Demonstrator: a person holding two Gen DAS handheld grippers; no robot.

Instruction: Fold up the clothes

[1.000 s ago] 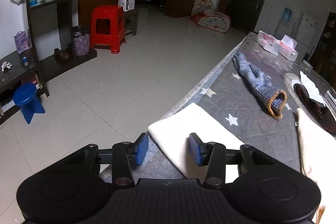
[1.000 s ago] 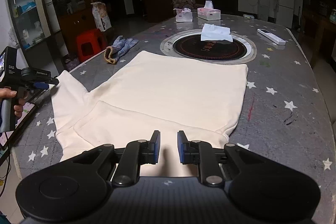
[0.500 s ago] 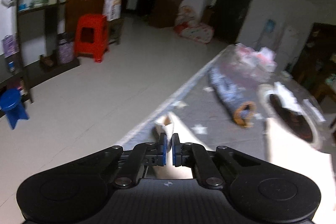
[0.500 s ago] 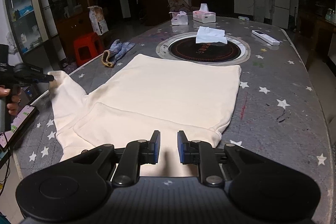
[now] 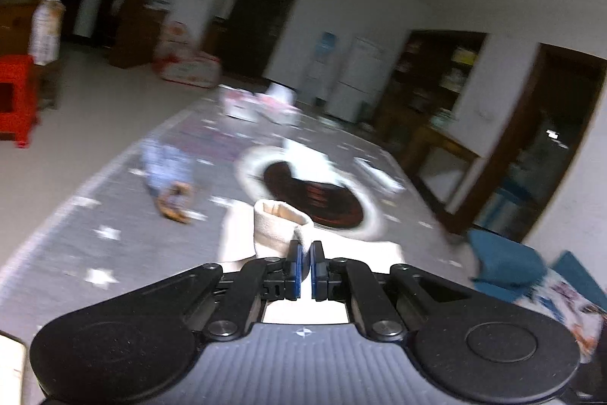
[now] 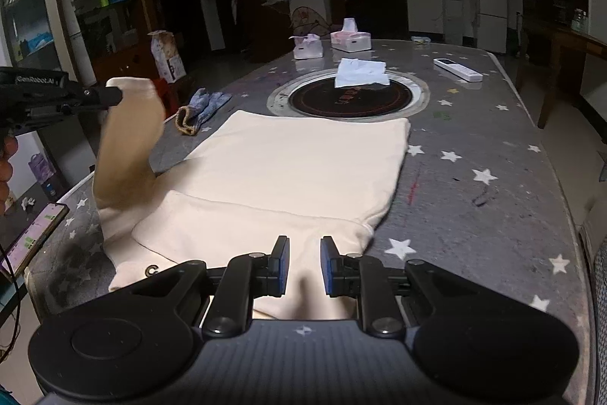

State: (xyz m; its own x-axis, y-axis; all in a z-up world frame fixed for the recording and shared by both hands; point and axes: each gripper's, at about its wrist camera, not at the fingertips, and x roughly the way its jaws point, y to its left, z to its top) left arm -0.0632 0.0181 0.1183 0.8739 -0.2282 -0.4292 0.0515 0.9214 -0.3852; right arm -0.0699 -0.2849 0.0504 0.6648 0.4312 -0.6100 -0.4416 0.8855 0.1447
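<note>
A cream sweatshirt (image 6: 303, 158) lies flat on the grey star-patterned table (image 6: 474, 158). My left gripper (image 5: 303, 257) is shut on the cuff of its left sleeve (image 5: 282, 221) and holds it lifted above the table; in the right wrist view the raised sleeve (image 6: 127, 139) hangs from the left gripper (image 6: 114, 95) at the far left. My right gripper (image 6: 304, 266) is open, hovering just over the sweatshirt's near edge, holding nothing.
A blue knitted garment (image 6: 203, 107) lies left of the round inset hotplate (image 6: 347, 97), which has a white tissue (image 6: 360, 73) on it. Tissue boxes (image 6: 349, 38) and a remote (image 6: 457, 69) sit farther back. A phone (image 6: 34, 238) lies at the table's left edge.
My left gripper closed on the sleeve cuff, lifted it off the table and swung right toward the sweatshirt's body. The right gripper stayed open and nearly still.
</note>
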